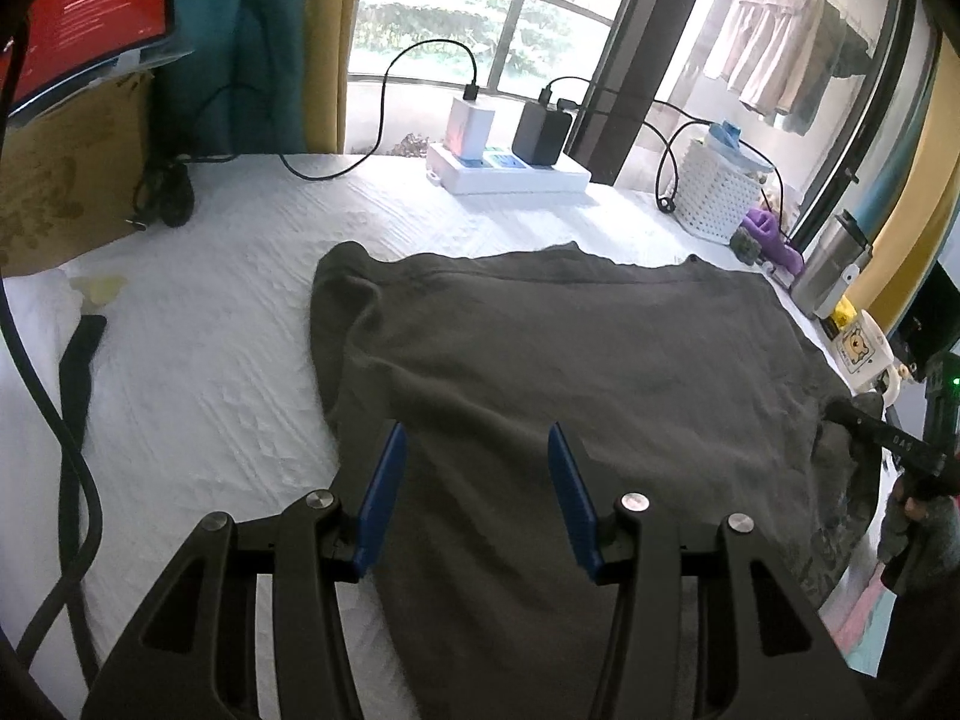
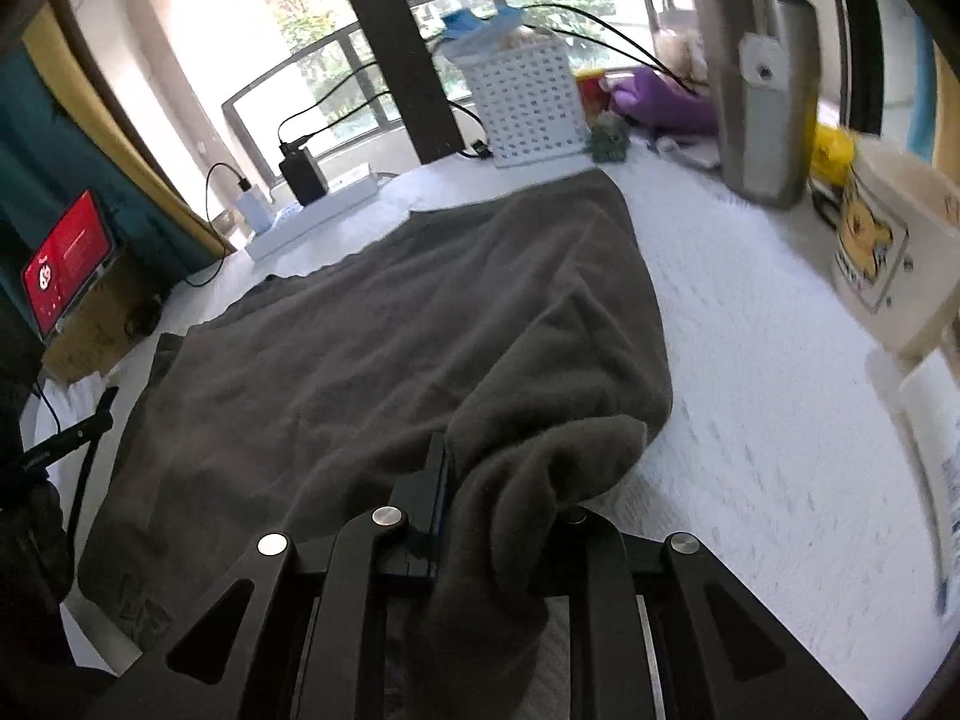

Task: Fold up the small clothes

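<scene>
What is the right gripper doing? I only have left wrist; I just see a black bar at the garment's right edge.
Observer: The right gripper is shut on a bunched fold of the dark grey garment; cloth drapes over one of its fingers.
Operator: Is the rest of the garment flat?
Observer: Mostly. Only the near right corner is pulled up into the jaws.
Operator: Is the mug touching the cloth on that side?
Observer: No. Bare white cover lies between the garment's edge and the bear-print mug.
</scene>
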A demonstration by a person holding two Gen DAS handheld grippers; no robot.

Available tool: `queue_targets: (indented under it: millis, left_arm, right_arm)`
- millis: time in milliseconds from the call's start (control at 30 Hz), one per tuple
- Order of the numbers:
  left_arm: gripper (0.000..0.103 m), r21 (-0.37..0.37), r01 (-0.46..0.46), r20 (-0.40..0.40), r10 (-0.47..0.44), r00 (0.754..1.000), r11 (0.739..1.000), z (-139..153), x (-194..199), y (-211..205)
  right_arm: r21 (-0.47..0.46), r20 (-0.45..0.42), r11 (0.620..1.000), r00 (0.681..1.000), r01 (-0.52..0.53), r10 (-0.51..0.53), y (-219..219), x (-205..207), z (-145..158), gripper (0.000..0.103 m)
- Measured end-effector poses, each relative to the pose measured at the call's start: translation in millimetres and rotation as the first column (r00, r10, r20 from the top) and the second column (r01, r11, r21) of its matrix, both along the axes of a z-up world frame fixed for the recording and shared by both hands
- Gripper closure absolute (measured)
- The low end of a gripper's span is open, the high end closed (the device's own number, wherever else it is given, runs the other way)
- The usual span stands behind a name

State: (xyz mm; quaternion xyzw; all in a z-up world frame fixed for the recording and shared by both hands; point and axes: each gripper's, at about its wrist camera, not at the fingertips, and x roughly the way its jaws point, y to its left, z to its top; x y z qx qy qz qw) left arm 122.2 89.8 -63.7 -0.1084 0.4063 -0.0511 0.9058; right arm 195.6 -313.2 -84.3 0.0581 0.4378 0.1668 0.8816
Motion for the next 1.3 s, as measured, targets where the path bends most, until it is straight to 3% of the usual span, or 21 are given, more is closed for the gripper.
queue_targets:
  millis: [267, 567, 1167, 1300]
  left_arm:
    - [0.047, -0.037, 0.006, 0.028, -0.005, 1.000, 0.999, -1, -10, 13]
    - [0.047, -0.067, -0.022, 0.049, 0.026, 0.998, 0.998, -3, -30, 39]
    - [0.047, -0.093, -0.024, 0.125, 0.035, 0.992, 0.995, 0, -73, 76]
    - [0.046, -0.091, -0.012, 0.142, 0.025, 0.990, 0.996, 3, -80, 78]
  right_arm:
    - [-0.065, 0.072, 0.994, 0.993, -0.090, 0.094, 46, -3, 38, 0.086]
    - [-0.113, 0.096, 0.968, 0.967, -0.223, 0.234, 119, -10, 56, 0.086]
    - [-0.196, 0.020, 0.858, 0.873, -0.475, 0.487, 258, -57, 30, 0.086]
    - [-0.213, -0.002, 0.820, 0.840, -0.531, 0.543, 284, -74, 22, 0.086]
